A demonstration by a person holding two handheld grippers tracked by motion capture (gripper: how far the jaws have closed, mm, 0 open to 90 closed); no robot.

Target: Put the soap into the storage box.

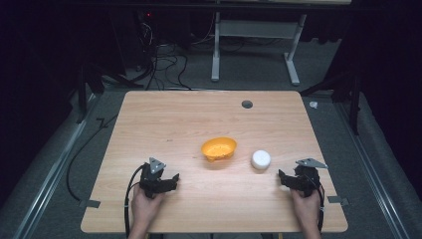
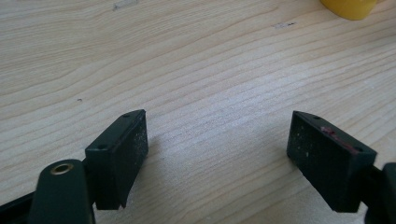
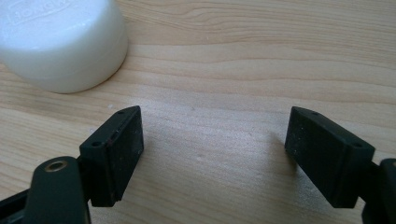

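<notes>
The wooden surface (image 1: 169,119) carries everything here, pale and grained, with a small dark round hole (image 1: 247,104) near its far edge. Around it lies grey floor, with a tangle of black cables (image 1: 161,62) and the white legs of another desk (image 1: 293,55) beyond the far side.

Near the middle of the surface sits an orange bowl (image 1: 219,148), tilted a little toward the near side. In the left gripper view its yellow-orange rim (image 2: 348,7) shows at the top right corner, well apart from the jaws.

Just to the right of the bowl, apart from it, stands a white round container (image 1: 261,159) with its lid on. In the right gripper view it (image 3: 60,42) lies ahead and to the left of the jaws, near them but not touching.

The left claw (image 1: 171,180) is held low over the near left part of the surface, released, its jaws spread wide with bare wood between them (image 2: 217,140).

The right claw (image 1: 282,178) is held near the right edge, just on the near side of the white container, also released, with only wood between its jaws (image 3: 212,140).
</notes>
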